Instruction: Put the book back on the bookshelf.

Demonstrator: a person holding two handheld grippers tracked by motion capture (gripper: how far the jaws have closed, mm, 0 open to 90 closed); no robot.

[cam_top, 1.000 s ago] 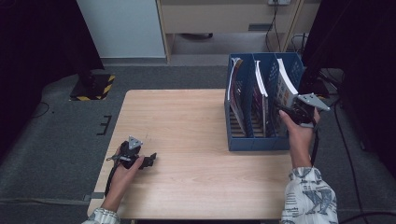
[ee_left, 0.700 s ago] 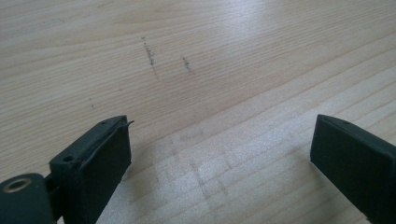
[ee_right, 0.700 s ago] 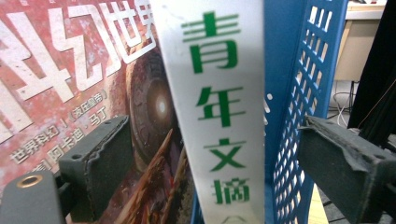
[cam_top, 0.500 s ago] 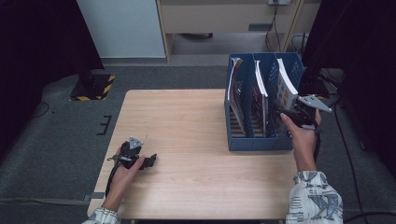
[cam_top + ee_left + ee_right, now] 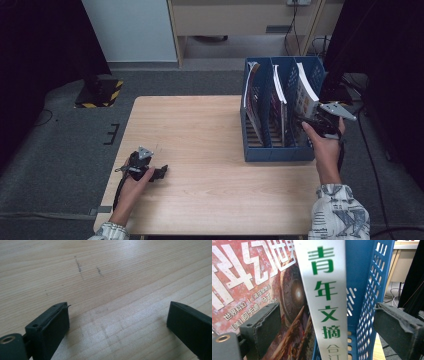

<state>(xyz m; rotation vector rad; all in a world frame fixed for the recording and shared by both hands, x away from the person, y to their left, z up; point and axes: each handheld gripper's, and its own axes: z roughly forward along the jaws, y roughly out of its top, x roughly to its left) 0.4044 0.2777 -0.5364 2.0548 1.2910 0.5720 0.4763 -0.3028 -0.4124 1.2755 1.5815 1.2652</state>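
Right gripper jaws: the right gripper (image 5: 306,121) has just been opening; its jaws now stand wide apart, pads clear of the book.
Book between jaws: the white-spined book (image 5: 324,297) stands loose in the gap, touched by neither pad, leaning in the right-hand slot of the blue file rack (image 5: 280,152).
Right hand: the right hand (image 5: 325,145) sits slightly lower in the right middle of the high view than a second ago.
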